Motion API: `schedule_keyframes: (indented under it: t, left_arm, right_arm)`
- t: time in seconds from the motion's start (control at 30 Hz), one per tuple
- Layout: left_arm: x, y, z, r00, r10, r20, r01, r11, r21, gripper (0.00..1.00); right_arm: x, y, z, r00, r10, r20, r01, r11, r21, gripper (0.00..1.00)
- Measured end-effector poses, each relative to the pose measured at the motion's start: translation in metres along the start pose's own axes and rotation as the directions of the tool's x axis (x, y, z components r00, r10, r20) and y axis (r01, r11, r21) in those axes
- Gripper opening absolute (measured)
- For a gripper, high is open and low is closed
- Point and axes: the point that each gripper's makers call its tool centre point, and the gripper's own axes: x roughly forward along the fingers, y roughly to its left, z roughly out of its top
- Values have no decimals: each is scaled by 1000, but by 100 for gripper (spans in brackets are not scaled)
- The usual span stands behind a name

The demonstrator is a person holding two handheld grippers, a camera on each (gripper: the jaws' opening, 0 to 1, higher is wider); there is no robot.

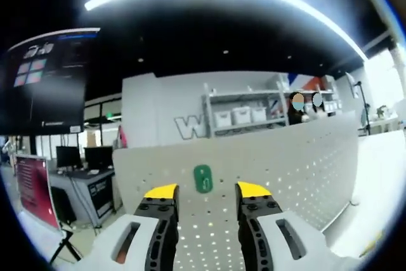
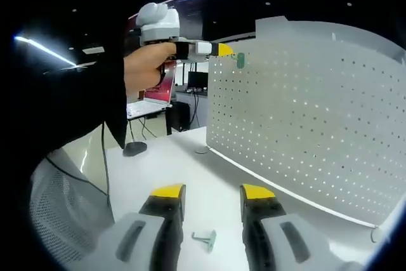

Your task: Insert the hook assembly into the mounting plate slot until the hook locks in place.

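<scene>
A green hook [image 1: 202, 178] sits on the white perforated mounting plate [image 1: 298, 163], just ahead of my left gripper [image 1: 207, 190], which is open with its yellow-tipped jaws apart on either side of the hook. In the right gripper view the left gripper [image 2: 223, 49] is held by a hand [image 2: 144, 66] close to the green hook [image 2: 240, 60] near the upper left edge of the mounting plate [image 2: 317, 112]. My right gripper [image 2: 212, 191] is open, low over the white table. A second small grey-green hook piece [image 2: 205, 240] lies on the table between its jaws.
The white table [image 2: 190, 157] runs along the foot of the upright plate. A dark round object [image 2: 135, 148] with a cable lies at the table's far side. Desks with monitors [image 1: 82, 157], a red panel [image 1: 32, 188] and shelves with bins [image 1: 241, 115] stand behind.
</scene>
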Motion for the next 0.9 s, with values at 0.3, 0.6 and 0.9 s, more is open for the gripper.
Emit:
schedule_keyframes:
  t: [0.3, 0.6, 0.9]
  left_arm:
    - [-29, -13, -6, 999, -48, -20, 49, 999, 8, 38]
    - [-60, -21, -10, 996, -90, -29, 90, 996, 2, 38]
    - [-91, -41, -27, 988, -140, -64, 141, 990, 2, 38]
  right_arm:
    - [0, 0, -1, 1000, -2, -5, 2, 1000, -11, 32]
    - [1, 1, -4, 1000, -2, -17, 2, 1000, -27, 32]
    - [0, -1, -6, 1000, -9, -23, 9, 1000, -30, 32]
